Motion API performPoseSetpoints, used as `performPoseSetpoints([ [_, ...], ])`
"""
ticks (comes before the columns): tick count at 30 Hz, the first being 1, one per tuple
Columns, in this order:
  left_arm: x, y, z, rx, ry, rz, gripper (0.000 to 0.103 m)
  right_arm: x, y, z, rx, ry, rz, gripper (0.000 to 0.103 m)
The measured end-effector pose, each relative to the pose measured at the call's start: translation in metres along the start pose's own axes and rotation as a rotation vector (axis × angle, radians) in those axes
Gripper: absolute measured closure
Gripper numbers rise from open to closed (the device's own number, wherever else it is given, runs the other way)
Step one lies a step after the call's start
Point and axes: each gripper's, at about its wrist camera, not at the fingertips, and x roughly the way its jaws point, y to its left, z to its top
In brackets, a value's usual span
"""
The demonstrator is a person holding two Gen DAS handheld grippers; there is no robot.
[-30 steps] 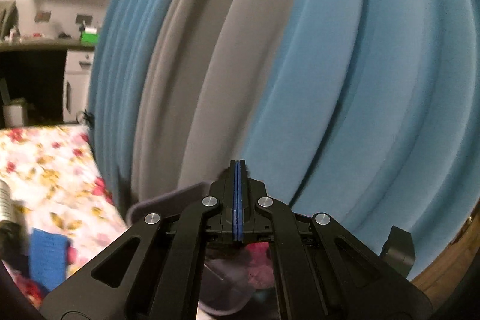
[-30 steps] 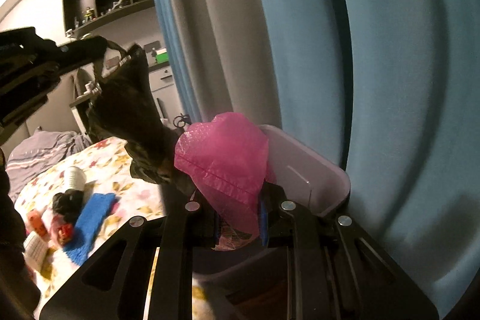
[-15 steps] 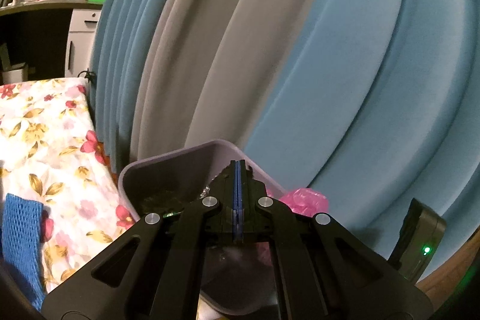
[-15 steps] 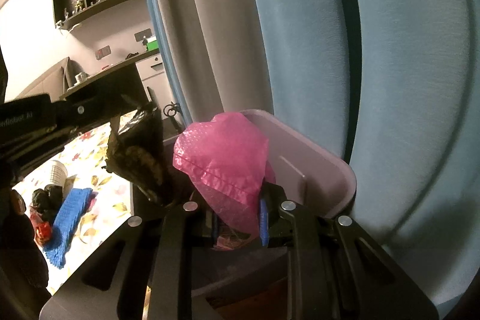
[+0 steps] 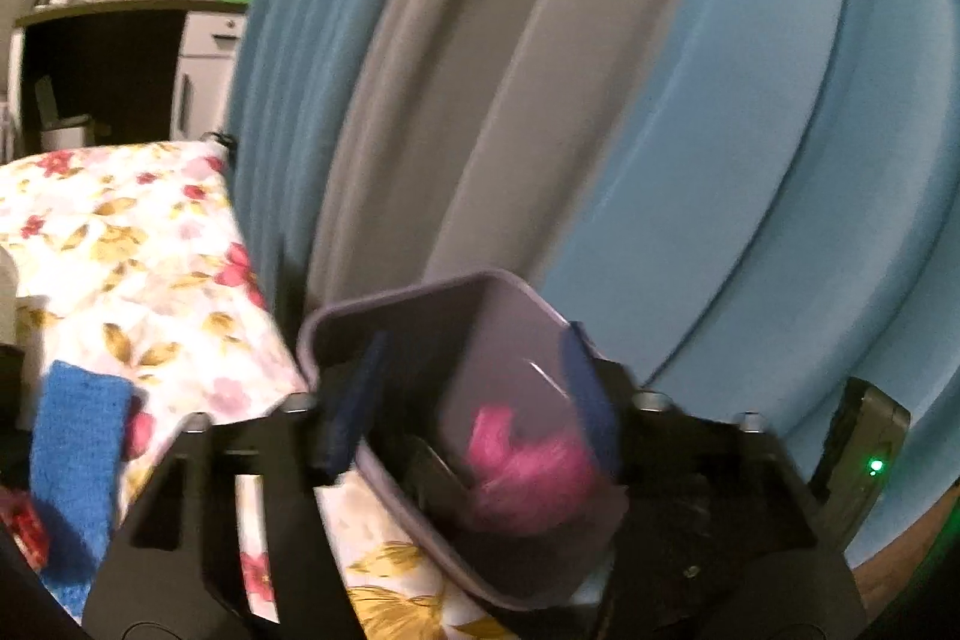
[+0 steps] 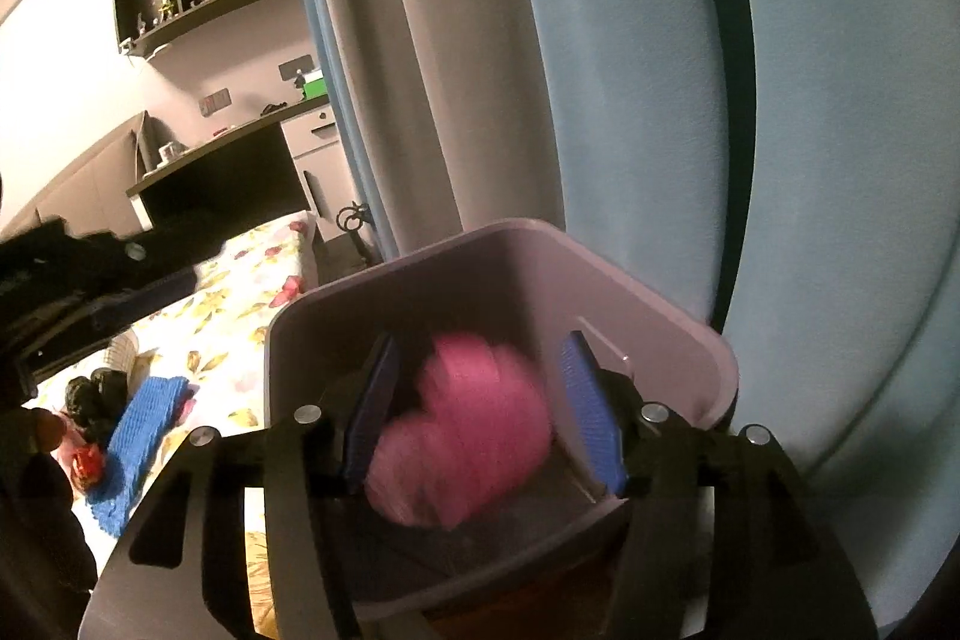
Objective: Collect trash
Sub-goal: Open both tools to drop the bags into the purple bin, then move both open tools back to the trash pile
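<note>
- The right gripper [image 6: 480, 409] has just been opening its jaws; the pink plastic bag [image 6: 462, 430] sits blurred between the blue pads [image 6: 591, 424], which no longer press on it, so I judge it is dropping free.
- The left gripper [image 5: 474, 400] has just been opening too, and nothing sits between its pads; the pink bag [image 5: 528, 466] shows low in the frame's centre, inside the bin.
- The grey bin [image 6: 660, 304] fills the lower middle of the right wrist view, its mouth right under both grippers; something dark lies in the bin [image 5: 420, 298] beside the bag.
- Step in hand, as I read it: releasing trash into the bin.
- Left of the bin, the floral bedspread [image 6: 240, 274] carries more litter: a blue knitted cloth [image 6: 141, 415], a dark crumpled lump [image 6: 96, 394] and a red wrapper [image 6: 87, 460] at lower left.
- The next move calls for lifting both grippers clear of the rim, jaws wide, and swinging towards that lower-left pile.
</note>
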Motion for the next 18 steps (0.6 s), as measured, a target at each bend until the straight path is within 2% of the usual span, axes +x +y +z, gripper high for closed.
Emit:
performPoseSetpoints([
  [3, -0.013, 0.009, -0.001, -0.019, -0.038, 0.058, 0.017, -0.006, -0.001, 0.001, -0.002, -0.014, -0.013, 0.041],
  [6, -0.030, 0.019, -0.005, -0.025, -0.068, 0.125, 0.008, -0.017, 0.002, 0.000, -0.015, -0.045, -0.034, 0.034],
  [11, -0.065, 0.033, -0.018, -0.028, -0.106, 0.229, 0.006, -0.037, 0.016, -0.004, -0.054, -0.105, -0.072, 0.018],
  [18, -0.121, 0.044, -0.040, -0.036, -0.134, 0.313, 0.006, -0.066, 0.041, -0.013, -0.089, -0.154, -0.073, 0.016],
])
